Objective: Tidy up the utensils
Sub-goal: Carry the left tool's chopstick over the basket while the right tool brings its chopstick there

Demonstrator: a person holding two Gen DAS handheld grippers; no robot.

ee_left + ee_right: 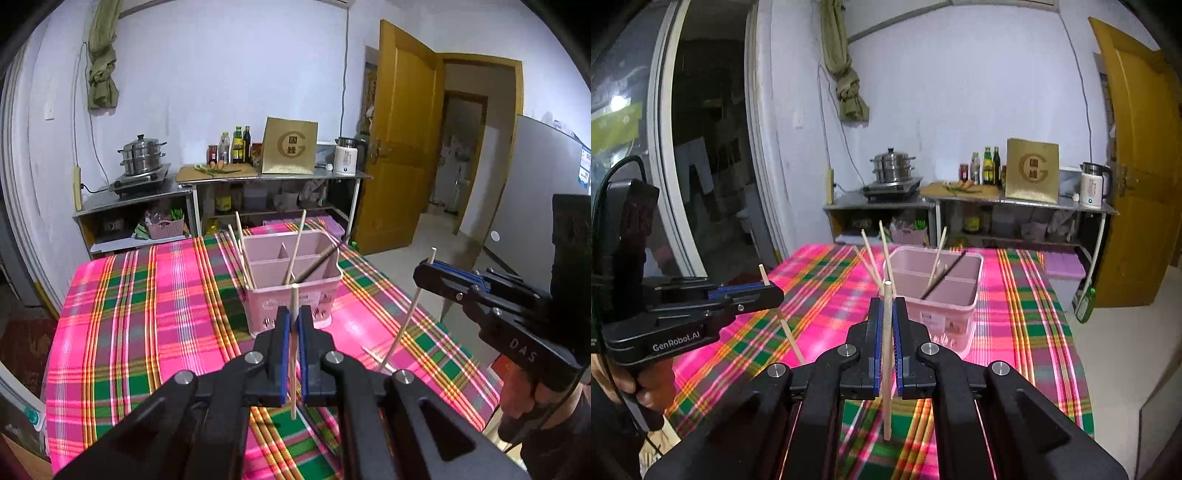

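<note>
A pink utensil holder (291,284) with dividers stands on the plaid table; it also shows in the right wrist view (934,295). It holds several pale chopsticks (242,251) and a dark one (317,264). My left gripper (294,317) is shut on a pale wooden chopstick (293,354), held upright just before the holder. My right gripper (887,310) is shut on another pale chopstick (886,362), also upright near the holder. Each gripper shows in the other's view: the right one (430,271) and the left one (768,290). A loose chopstick (376,357) lies on the cloth.
The table wears a pink, green and orange plaid cloth (147,314). Behind it stand steel shelves (221,184) with a steamer pot (142,155), bottles and a kettle (345,158). An open wooden door (399,147) is at the right.
</note>
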